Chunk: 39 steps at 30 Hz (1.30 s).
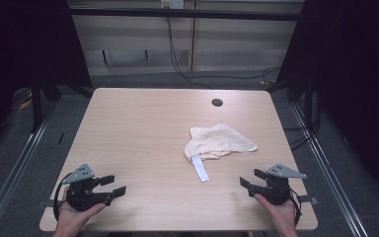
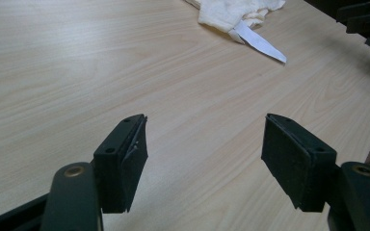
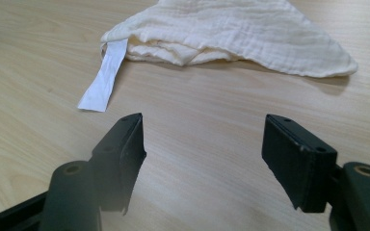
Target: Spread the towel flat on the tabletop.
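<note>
**Both grippers open and empty, cloth mid-table right**

Your left gripper (image 1: 114, 185) sits at the near-left corner of the table (image 1: 138, 128), held in your left hand (image 1: 74, 212). Jaws spread wide, nothing between them, just bare wood grain showing in the gap in the left gripper view (image 2: 204, 159). It points inward across the table toward the right side.

Your right gripper (image 1: 252, 179) is at the near-right corner, in your right hand (image 1: 279, 210). Jaws also wide apart, nothing held; the right gripper view (image 3: 202, 159) shows plain tabletop between them. It points inward and a bit forward, toward the cloth.

The cream cloth (image 1: 222, 140) lies crumpled, in a rough triangle, right of the table's centre, well apart from both grippers and nearer your right one. Layers are folded under along its near edge in the right gripper view (image 3: 231, 33). A white label strip (image 1: 200, 168) sticks out from the cloth's near-left corner, flat on the wood, running toward your side; its free end is the closest part to either gripper. In the left gripper view the cloth (image 2: 231, 12) and strip (image 2: 260, 43) sit at the top, far off from the jaws.

A dark round hole (image 1: 217, 102) is in the tabletop near the far edge, beyond the cloth. Black cables (image 1: 192, 74) run on the floor behind the table.
</note>
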Available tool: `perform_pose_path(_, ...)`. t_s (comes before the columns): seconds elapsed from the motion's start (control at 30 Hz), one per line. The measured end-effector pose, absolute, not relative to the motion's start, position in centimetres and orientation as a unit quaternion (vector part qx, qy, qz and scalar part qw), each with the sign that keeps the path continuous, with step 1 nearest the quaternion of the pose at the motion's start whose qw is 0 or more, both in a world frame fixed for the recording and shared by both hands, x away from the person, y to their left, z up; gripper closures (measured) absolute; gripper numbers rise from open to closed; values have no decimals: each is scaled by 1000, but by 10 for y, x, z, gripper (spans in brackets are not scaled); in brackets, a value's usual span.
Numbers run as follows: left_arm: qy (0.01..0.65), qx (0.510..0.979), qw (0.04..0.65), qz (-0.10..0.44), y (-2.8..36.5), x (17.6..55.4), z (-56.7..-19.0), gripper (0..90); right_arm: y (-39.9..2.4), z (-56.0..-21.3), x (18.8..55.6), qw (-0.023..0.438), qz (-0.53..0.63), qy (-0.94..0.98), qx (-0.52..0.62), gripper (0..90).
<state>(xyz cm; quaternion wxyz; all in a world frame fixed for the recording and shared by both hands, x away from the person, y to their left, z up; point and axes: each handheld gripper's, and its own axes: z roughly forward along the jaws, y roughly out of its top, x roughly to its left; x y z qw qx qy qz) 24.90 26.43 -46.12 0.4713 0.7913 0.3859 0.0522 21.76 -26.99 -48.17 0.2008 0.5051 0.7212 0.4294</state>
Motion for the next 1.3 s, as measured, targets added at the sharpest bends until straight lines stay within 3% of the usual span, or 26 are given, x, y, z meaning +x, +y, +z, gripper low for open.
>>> perform_pose_path(0.1,384,796,465,53,264,252,-463,329,-270,-482,218,194,433,722,504,330)
perform_pose_path(0.17,379,803,458,47,263,252,-464,325,-269,-483,219,182,425,736,494,415)
perform_pose_path(0.43,372,800,470,37,264,250,-462,290,-267,-475,221,165,430,744,484,406)
perform_pose_path(0.57,355,800,483,42,265,247,-460,260,-264,-467,223,124,443,756,465,441)
perform_pose_path(0.87,337,810,479,34,256,247,-462,250,-252,-457,239,123,436,770,449,413)
perform_pose_path(1.1,347,799,490,22,262,250,-463,237,-239,-446,262,110,427,785,434,315)
perform_pose_path(1.3,347,805,480,31,260,249,-463,227,-232,-443,288,114,421,789,433,339)
